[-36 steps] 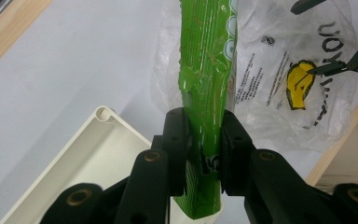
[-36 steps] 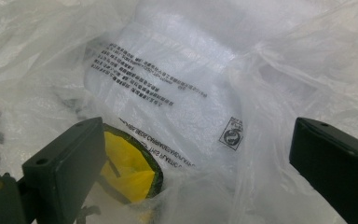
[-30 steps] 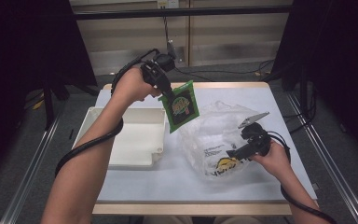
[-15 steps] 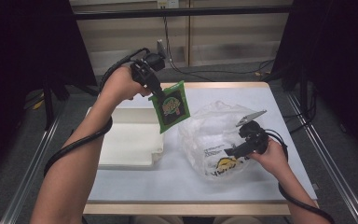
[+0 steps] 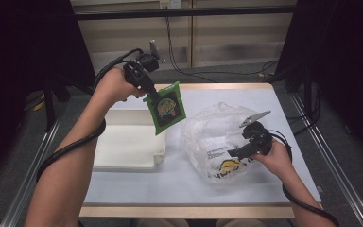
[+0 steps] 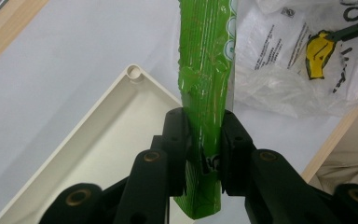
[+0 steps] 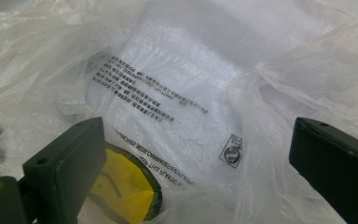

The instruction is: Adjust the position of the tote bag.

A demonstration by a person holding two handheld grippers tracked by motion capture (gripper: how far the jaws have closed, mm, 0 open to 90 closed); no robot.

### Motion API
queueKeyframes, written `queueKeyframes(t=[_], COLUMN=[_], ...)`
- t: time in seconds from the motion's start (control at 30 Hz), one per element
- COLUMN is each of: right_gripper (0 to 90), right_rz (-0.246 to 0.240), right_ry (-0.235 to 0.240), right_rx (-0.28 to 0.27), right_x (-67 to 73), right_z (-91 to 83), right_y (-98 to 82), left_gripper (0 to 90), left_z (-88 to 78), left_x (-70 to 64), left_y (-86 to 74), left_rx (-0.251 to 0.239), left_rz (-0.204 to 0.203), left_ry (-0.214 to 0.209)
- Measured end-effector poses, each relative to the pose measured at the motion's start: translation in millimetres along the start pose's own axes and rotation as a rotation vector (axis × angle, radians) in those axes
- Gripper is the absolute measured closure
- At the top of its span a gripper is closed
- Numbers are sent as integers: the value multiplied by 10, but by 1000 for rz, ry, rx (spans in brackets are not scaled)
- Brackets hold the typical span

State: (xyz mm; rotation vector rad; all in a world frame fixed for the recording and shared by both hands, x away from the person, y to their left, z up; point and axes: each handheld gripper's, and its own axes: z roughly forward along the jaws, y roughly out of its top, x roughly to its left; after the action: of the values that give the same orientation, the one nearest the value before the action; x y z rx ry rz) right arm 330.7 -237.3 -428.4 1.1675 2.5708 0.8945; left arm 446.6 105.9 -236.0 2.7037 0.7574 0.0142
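Two grippers: left gripper (image 5: 157, 100) clamped on the packet; right gripper (image 5: 233, 152) jaws wide apart, pressed into the bag.
Packet: green packet (image 5: 166, 108), flat glossy foil, hanging above the tray's right edge.
Tray: white tray (image 5: 123, 146), smooth rectangular plastic, rounded corners.
Bag: plastic bag (image 5: 212, 132), thin crinkled translucent film with a yellow logo, right of the tray.

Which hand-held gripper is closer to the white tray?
Left. The left hand-held gripper hangs above the white tray's far edge, clamping a green packet. The right hand-held gripper rests at the plastic bag, beyond the tray's side.
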Motion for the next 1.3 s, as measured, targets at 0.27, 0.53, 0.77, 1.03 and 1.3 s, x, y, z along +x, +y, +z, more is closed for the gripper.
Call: queueKeyframes(t=[0.27,0.53,0.77,1.03,1.3], right_gripper=[38,38,38,40,40], right_rz=[-9,5,-7,-2,-12], right_ry=[8,7,7,9,11], right_rx=[-7,4,4,11,7], right_x=[6,7,17,24,21], right_z=[9,3,25,33,51], right_y=[3,-6,-6,-17,-21], left_gripper=[755,752,757,757,756], left_z=[-35,-8,-24,-46,-68], left_x=[81,193,250,297,362], left_y=[-90,-212,-283,-329,-383], left_rx=[7,25,25,17,18], left_rz=[-25,-33,-39,-45,-49], left_ry=[12,19,12,22,27])
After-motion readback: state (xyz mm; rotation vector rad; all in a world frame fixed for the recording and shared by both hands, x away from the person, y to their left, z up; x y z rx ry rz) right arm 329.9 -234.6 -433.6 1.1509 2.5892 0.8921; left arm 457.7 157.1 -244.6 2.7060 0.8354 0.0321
